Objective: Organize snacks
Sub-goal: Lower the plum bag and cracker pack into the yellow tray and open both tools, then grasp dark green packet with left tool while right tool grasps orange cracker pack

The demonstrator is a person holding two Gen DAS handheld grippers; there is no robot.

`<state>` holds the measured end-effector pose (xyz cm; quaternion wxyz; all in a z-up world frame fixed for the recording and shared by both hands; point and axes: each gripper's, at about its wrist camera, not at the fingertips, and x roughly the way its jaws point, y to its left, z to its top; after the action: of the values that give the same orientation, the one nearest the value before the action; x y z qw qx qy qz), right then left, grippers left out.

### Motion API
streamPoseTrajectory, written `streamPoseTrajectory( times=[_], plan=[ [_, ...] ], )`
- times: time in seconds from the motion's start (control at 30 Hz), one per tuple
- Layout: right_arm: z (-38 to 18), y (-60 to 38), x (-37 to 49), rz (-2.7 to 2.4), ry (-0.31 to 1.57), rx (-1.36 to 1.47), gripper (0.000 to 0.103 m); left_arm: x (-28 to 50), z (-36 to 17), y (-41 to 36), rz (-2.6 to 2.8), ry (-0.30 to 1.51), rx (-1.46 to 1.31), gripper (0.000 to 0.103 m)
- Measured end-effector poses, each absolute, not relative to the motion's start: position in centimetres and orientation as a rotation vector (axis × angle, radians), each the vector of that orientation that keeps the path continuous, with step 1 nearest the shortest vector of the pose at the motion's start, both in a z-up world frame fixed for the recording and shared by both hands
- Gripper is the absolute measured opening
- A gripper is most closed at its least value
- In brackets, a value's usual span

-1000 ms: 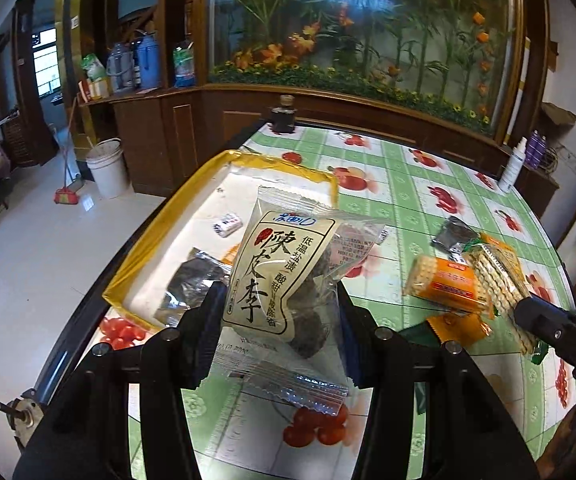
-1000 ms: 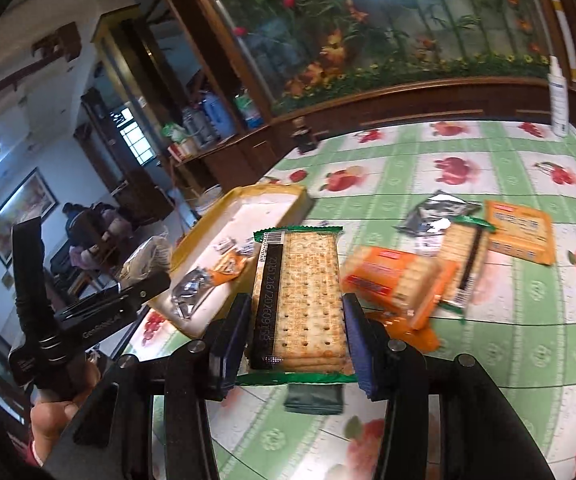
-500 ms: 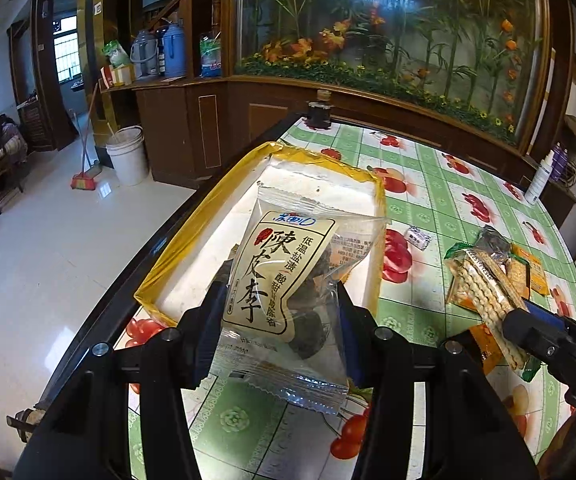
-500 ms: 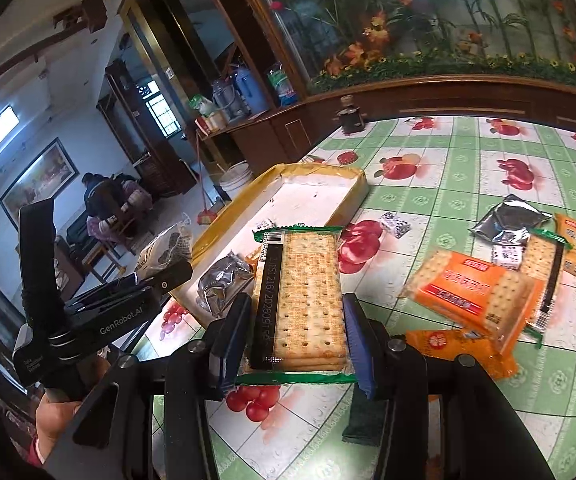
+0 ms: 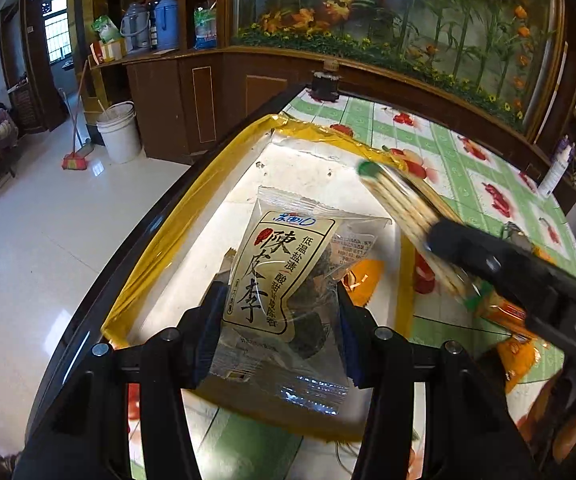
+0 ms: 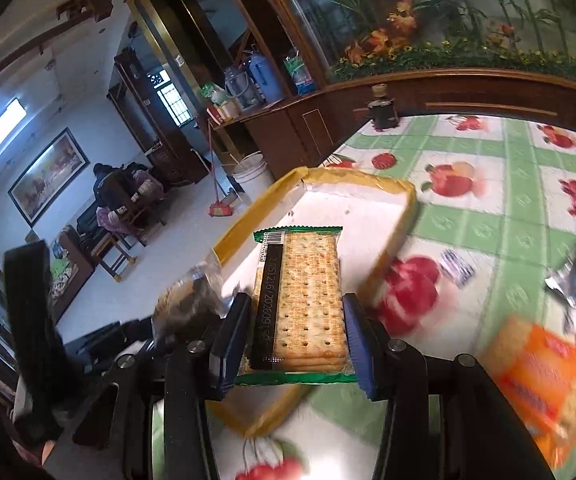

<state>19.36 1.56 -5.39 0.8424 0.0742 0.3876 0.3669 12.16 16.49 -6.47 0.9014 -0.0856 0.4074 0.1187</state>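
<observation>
Left tool (image 5: pixel 278 316) grips a plum bag (image 5: pixel 284 272) over the tray (image 5: pixel 160 248). Right tool (image 6: pixel 294 328) grips a cracker pack (image 6: pixel 302 300) there too.

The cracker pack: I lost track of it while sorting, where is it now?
The cracker pack is clamped in the right gripper, held above the near right corner of the yellow-rimmed tray, right of the plum packet that the left gripper holds.

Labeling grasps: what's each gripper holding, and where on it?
Left gripper: plum packet, pinched across its lower sides. Right gripper: cracker pack, across its long edges, near end.
</observation>
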Motion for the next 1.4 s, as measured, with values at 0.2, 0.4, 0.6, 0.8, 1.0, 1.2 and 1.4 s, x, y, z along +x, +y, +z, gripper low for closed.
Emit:
streamPoseTrajectory(
  times=[0.2, 0.4, 0.6, 0.8, 1.0, 1.2, 1.4],
  plan=[
    [-7.3, 5.8, 24.2, 0.747, 0.848, 0.121, 0.047, 14.1, -7.8, 17.4, 0.274, 0.875, -0.164, 0.05],
    [-9.0, 7.3, 26.8, 0.733, 0.871, 0.104, 0.047, 15.1, -8.6, 17.9, 0.297, 0.889, -0.15, 0.05],
    [-10.0, 8.0, 27.0, 0.737, 0.893, 0.08, 0.05, 15.1, -8.6, 17.7, 0.334, 0.889, -0.124, 0.054],
    [-8.6, 5.2, 25.3, 0.715, 0.849, 0.119, 0.057, 13.4, -6.5, 17.8, 0.361, 0.815, -0.147, 0.067],
    [-6.4, -2.2, 21.1, 0.643, 0.768, 0.171, 0.063, 11.5, -4.8, 16.6, 0.33, 0.777, -0.176, 0.069],
    [-6.3, -9.9, 17.2, 0.538, 0.753, 0.231, 0.066, 10.5, -4.3, 12.4, 0.244, 0.785, -0.149, 0.069],
    [-7.4, -15.9, 14.2, 0.442, 0.773, 0.262, 0.068, 9.8, -5.1, 7.9, 0.154, 0.828, -0.114, 0.071]
  ],
)
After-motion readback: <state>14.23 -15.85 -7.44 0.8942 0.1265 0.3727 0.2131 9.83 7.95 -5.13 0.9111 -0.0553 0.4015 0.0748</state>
